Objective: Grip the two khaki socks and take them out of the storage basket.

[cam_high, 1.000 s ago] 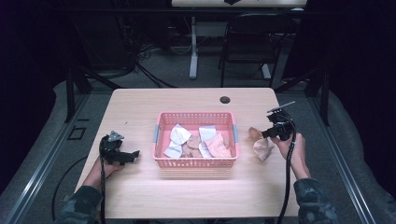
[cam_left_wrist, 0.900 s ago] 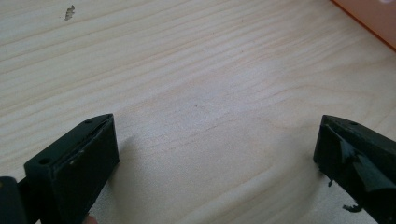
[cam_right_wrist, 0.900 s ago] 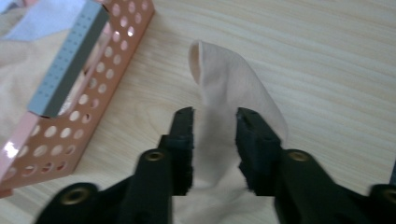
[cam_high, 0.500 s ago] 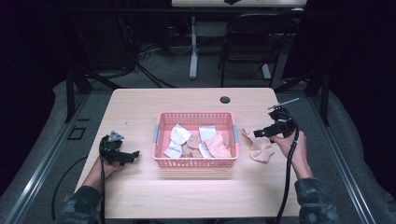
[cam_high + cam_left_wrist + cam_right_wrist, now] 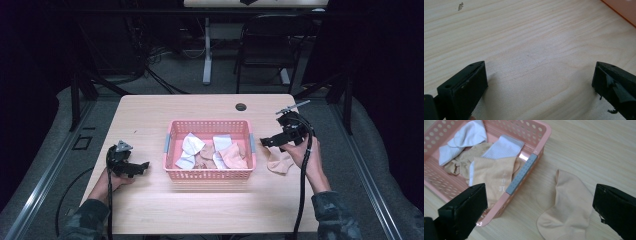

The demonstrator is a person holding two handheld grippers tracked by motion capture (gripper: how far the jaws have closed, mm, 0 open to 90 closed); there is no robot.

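Observation:
A pink plastic basket stands mid-table with white socks and a peach sock inside. Another peach sock lies flat on the table just right of the basket. My right gripper hovers above that sock. Its jaws have just been opening and stand wide apart, with nothing between them. My left gripper rests on the wood left of the basket, open and empty.
A black round grommet sits near the table's far edge. A dark chair and a desk leg stand beyond the table. Bare wood runs along the front, and the basket's grey handle faces the right gripper.
The right gripper let go of the peach sock, which now lies on the table beside the basket. It opened and lifted up and away. The left gripper kept still.

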